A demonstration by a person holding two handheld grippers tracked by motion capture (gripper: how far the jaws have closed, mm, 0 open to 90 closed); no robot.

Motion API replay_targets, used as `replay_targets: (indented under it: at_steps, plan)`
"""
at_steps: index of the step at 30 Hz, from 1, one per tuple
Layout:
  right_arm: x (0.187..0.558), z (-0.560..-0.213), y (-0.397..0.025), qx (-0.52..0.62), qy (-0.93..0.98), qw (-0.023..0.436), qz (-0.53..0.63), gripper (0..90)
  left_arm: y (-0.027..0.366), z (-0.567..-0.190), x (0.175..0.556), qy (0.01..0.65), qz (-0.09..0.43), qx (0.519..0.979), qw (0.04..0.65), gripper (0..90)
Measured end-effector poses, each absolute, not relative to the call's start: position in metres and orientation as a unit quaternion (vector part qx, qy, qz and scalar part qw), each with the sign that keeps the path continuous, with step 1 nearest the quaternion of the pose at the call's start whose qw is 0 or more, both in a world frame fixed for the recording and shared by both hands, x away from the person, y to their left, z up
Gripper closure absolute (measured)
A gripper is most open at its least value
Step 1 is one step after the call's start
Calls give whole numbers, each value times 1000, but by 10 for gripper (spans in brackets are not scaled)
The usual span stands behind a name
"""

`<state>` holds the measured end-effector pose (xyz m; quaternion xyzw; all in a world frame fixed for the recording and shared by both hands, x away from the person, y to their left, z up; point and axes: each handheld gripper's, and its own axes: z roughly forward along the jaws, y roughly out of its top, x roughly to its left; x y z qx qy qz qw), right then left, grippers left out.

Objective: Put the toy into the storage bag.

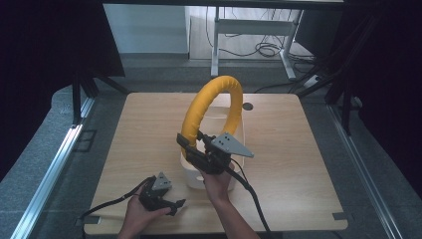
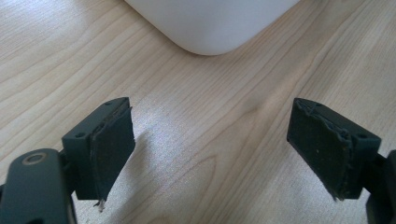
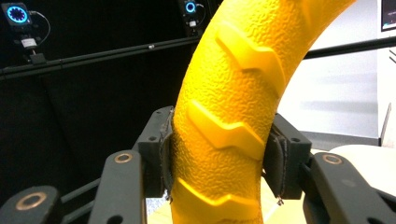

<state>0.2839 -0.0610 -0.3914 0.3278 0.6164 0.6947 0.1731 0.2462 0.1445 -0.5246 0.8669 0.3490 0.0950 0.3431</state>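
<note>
A yellow ring (image 1: 213,103) with a rough, ridged surface stands upright over a white container (image 1: 213,175) in the middle of the wooden table (image 1: 149,129). My right gripper (image 1: 193,145) is shut on the ring's lower left part; in the right gripper view both pads press the yellow ring (image 3: 224,130) from either side. My left gripper (image 1: 175,204) rests low near the table's front edge, held by a hand, its jaws wide open. In the left gripper view nothing lies between its fingers (image 2: 109,144), and the white container's rounded corner (image 2: 210,23) is ahead.
A small round hole (image 1: 247,106) marks the table behind the ring. Cables trail from both grippers toward the front edge. Beyond the table stand a white desk frame (image 1: 254,30) with floor cables and dark curtains on both sides.
</note>
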Motion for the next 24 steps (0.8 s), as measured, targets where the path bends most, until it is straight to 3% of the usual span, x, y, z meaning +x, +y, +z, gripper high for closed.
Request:
replay_targets:
  at_steps: [24]
  plan:
    - [288, -412, -61, 354, 632, 139, 676, 489, 144, -526, 246, 347, 89, 869, 340, 151]
